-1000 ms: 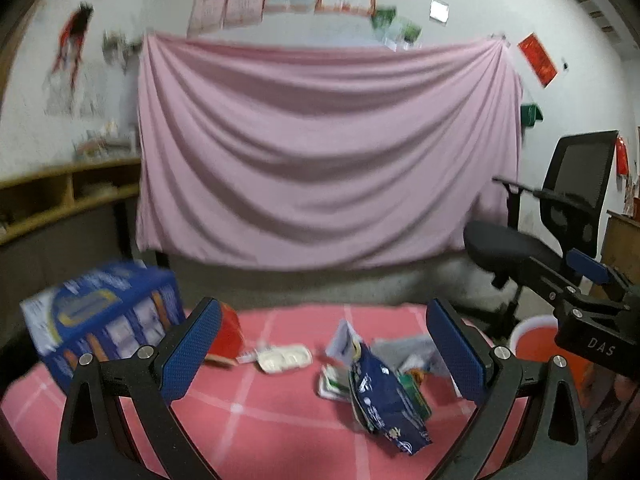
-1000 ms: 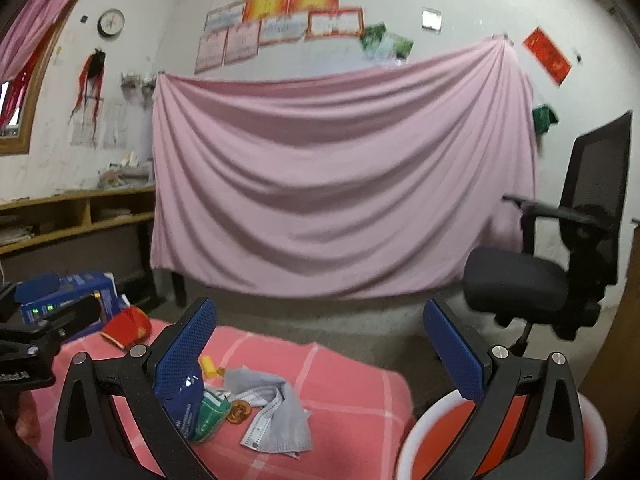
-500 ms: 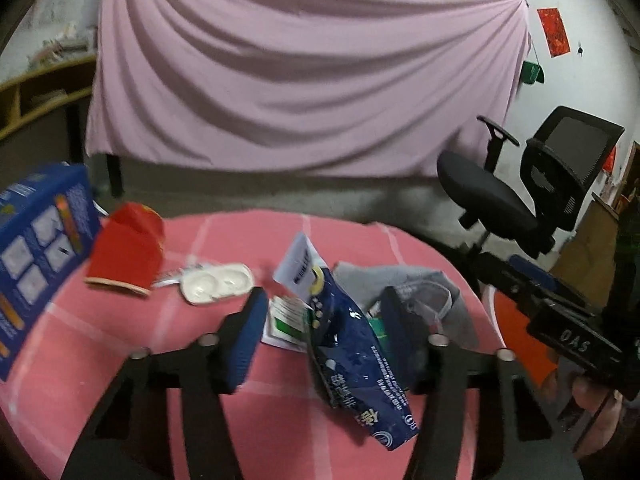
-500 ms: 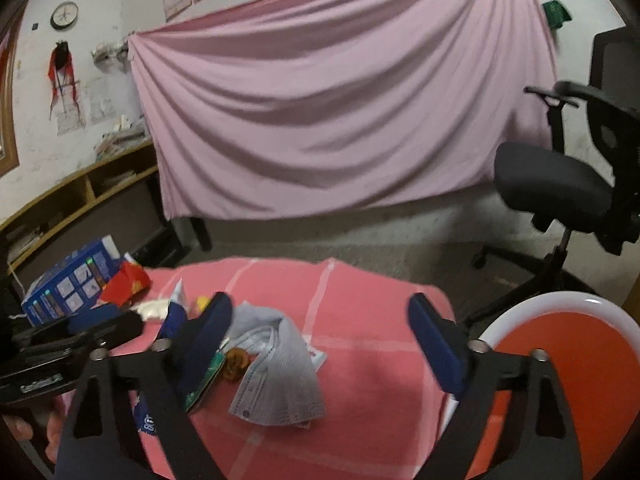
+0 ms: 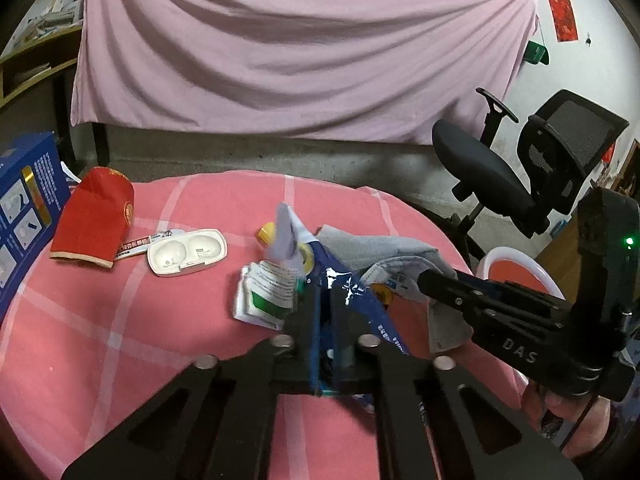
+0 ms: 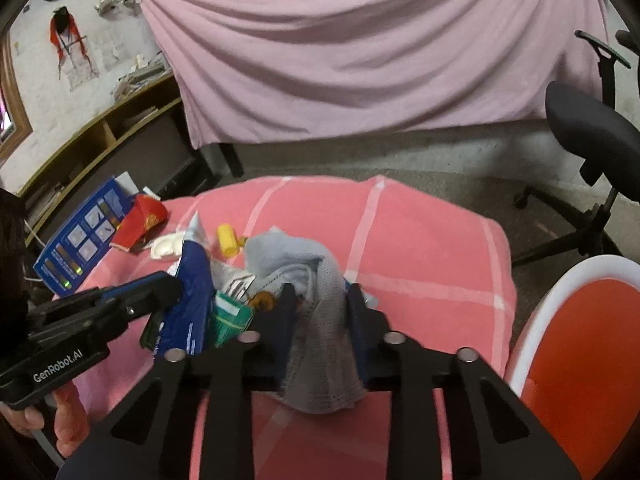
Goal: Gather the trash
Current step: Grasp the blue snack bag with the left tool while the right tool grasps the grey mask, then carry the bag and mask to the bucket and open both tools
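"DAS" stands in pale letters on the right gripper (image 5: 416,280) body in the left wrist view; "GenRobot.AI" stands on the left gripper (image 6: 162,300) body in the right wrist view. Print elsewhere is illegible.

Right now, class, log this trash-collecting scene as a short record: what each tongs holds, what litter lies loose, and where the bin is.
left tongs: shut on the blue foil wrapper; jaws have just been closing
right tongs: shut on the grey cloth; jaws have just been closing
loose litter: red paper cup on its side, white plastic tray, yellow cap, green-and-white packet
surface: pink checked tablecloth
bin: red basin with white rim, beside the table at the right of the right wrist view
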`<state>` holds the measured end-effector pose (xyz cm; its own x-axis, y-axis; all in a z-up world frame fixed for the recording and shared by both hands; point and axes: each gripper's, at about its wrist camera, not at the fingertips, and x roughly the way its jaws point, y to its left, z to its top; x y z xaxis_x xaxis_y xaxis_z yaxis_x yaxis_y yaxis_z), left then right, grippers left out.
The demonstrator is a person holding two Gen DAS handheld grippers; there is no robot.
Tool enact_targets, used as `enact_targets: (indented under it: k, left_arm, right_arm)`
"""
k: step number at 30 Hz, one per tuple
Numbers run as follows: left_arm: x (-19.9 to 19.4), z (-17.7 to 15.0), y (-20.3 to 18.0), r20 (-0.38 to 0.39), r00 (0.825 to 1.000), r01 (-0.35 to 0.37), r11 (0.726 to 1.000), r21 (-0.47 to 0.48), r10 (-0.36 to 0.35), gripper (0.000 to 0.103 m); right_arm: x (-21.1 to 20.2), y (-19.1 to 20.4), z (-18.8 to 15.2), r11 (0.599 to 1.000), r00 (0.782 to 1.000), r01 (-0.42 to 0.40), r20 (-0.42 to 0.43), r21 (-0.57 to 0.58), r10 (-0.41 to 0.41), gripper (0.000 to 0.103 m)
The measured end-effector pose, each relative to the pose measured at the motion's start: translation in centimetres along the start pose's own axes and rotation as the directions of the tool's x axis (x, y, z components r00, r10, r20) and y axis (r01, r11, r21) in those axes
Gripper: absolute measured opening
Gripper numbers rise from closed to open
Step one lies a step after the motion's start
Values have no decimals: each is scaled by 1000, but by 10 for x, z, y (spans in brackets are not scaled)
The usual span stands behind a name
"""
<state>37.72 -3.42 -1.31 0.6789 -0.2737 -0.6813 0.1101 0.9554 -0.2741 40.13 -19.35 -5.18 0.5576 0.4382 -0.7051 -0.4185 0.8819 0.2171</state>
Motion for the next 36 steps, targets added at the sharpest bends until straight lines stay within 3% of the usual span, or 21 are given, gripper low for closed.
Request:
enact_targets:
  k: [6, 12, 14, 15, 16, 23, 30, 36]
  left_arm:
    - [-7, -4, -10, 14, 1000, -10, 1000, 27, 10, 0]
    - [-18, -7, -7, 34, 999, -21, 1000, -4, 21, 3]
    - [-21, -7, -7, 28, 999, -19, 1000, -21, 19, 24]
    - [-23, -7, -6, 32, 999, -11, 999, -38, 12, 45]
    - [-25, -7, -5, 41, 999, -4, 999, -51, 6, 51]
    - [-19, -8, -13, -1, 1000, 5, 999, -45, -5, 51]
    - [-11, -16, -26, -56, 997, -60, 998, 5, 60, 51]
    - [-28, -35, -39, 56, 987, -158, 983, 93, 153, 51]
  right_arm:
    - [-14, 3, -3, 1000, 998, 11, 56, -17, -10, 11]
    - [-22, 0, -6, 1000, 996, 15, 89, 0, -15, 11]
    - [-22, -1, -6, 1000, 996, 18, 89, 5, -19, 11]
    - [-22, 1, -6, 1000, 996, 21, 90, 7, -22, 11]
    - [-22, 1, -5, 1000, 995, 23, 93, 8, -24, 11]
    - [-27, -4, -9, 999, 994, 26, 103, 31, -29, 11]
    - [-31, -12, -13, 998, 993, 39, 110, 53, -45, 11]
    - [-34, -18, -18, 997, 992, 47, 114, 65, -54, 11]
